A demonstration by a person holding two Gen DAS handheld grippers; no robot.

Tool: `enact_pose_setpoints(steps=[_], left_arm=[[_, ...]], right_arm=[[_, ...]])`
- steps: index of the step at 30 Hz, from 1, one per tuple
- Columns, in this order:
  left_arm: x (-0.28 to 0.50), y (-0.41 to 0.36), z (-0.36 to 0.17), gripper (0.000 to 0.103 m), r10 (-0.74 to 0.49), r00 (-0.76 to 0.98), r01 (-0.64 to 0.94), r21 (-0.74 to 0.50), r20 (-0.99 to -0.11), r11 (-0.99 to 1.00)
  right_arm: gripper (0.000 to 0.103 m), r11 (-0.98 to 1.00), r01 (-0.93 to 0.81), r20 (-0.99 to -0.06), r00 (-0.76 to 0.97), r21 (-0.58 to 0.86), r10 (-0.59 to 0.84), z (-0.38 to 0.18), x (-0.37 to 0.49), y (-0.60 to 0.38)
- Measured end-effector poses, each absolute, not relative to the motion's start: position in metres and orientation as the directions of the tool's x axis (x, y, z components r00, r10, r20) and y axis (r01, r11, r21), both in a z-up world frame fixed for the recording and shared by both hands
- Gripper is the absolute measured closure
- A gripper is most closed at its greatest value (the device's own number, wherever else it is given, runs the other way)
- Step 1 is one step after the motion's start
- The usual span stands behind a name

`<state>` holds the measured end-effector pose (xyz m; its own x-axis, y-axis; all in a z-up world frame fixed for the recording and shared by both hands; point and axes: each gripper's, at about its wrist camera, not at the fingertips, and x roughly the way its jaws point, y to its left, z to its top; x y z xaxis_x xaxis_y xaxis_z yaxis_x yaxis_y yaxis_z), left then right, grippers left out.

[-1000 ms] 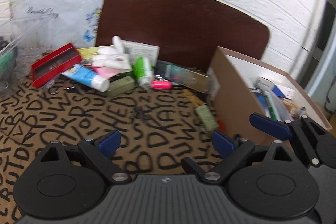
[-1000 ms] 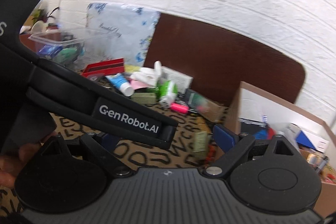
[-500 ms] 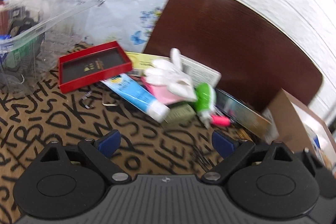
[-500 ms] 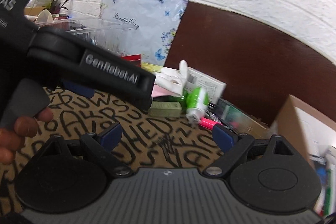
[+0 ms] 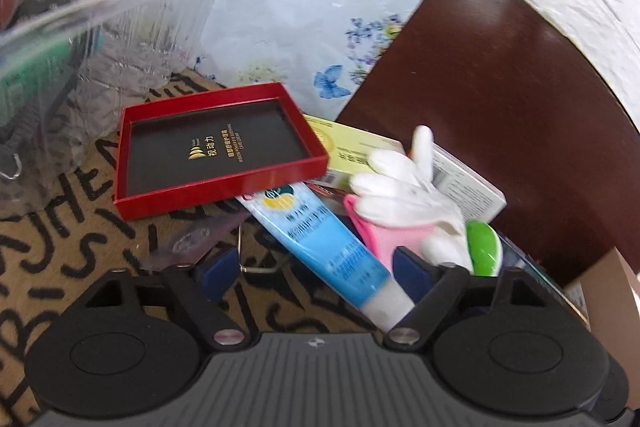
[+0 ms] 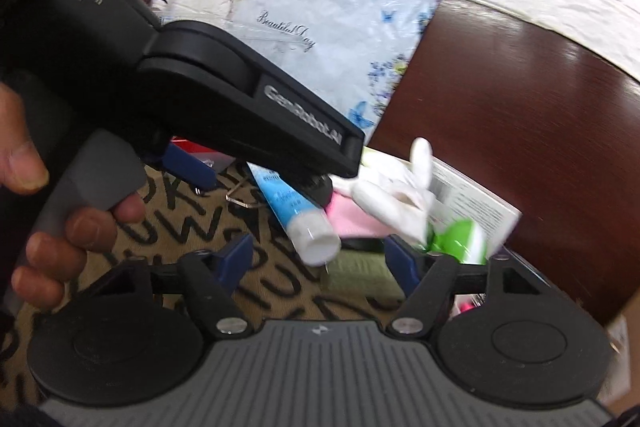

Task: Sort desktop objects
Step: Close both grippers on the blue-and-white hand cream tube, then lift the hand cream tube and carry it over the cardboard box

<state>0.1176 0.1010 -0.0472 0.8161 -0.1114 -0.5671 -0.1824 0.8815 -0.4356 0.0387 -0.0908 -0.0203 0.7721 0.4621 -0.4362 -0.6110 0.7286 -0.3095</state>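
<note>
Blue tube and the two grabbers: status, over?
Left gripper and right gripper open, jaws just closing, nothing pinched. Blue tube lies between both. Red tray overlaps its tail.

My left gripper [image 5: 314, 273] points down and forward, its jaws just narrowed yet still apart, the blue pads [image 5: 218, 273] pressing on nothing. My right gripper [image 6: 320, 259] sits just behind it, jaws likewise just drawn in but still parted and gripping nothing. My left hand [image 6: 60, 227] wraps the left gripper's handle, fingers curled on the grey trigger
</note>
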Motion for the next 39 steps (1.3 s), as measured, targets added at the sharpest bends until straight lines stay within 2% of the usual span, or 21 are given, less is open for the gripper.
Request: enact_pose_setpoints(steps=[4,6,7,11,14,25,35,39], left_arm=[[0.127,0.103,-0.049,0.023,-0.108,0.826,-0.185,-0.446,-0.554,0.876],[0.131,0.100,-0.049,0.033,-0.124,0.824,-0.164,-0.443,-0.553,0.882],[0.133,0.098,-0.050,0.042,-0.134,0.817,-0.160,-0.443,-0.561,0.882],[0.127,0.091,-0.051,0.052,-0.136,0.809,-0.136,-0.408,-0.571,0.903],[0.115,0.086,-0.048,0.056,-0.177,0.790,-0.108,-0.417,-0.587,0.903],[0.023,0.013,-0.048,0.057,-0.289,0.709,0.031,-0.381,-0.644,0.924],[-0.046,-0.049,-0.055,0.057,-0.420,0.610,0.201,-0.381,-0.672,0.902],[-0.047,-0.052,-0.059,0.056,-0.422,0.590,0.191,-0.389,-0.688,0.901]], right_arm=[[0.048,0.724,-0.621,-0.466,0.757,-0.299,0.457,-0.027,0.055,-0.081],[0.067,0.724,-0.628,-0.481,0.748,-0.286,0.458,-0.028,0.059,-0.080],[0.068,0.722,-0.632,-0.483,0.743,-0.280,0.463,-0.028,0.059,-0.080],[0.076,0.701,-0.657,-0.507,0.720,-0.278,0.474,-0.026,0.049,-0.082],[0.076,0.698,-0.659,-0.531,0.713,-0.281,0.459,-0.023,0.033,-0.085],[0.076,0.770,-0.627,-0.644,0.637,-0.114,0.424,-0.010,-0.053,-0.160],[0.076,0.849,-0.526,-0.694,0.630,-0.050,0.350,-0.017,-0.143,-0.230],[0.074,0.865,-0.499,-0.689,0.641,-0.039,0.339,-0.019,-0.154,-0.241]])
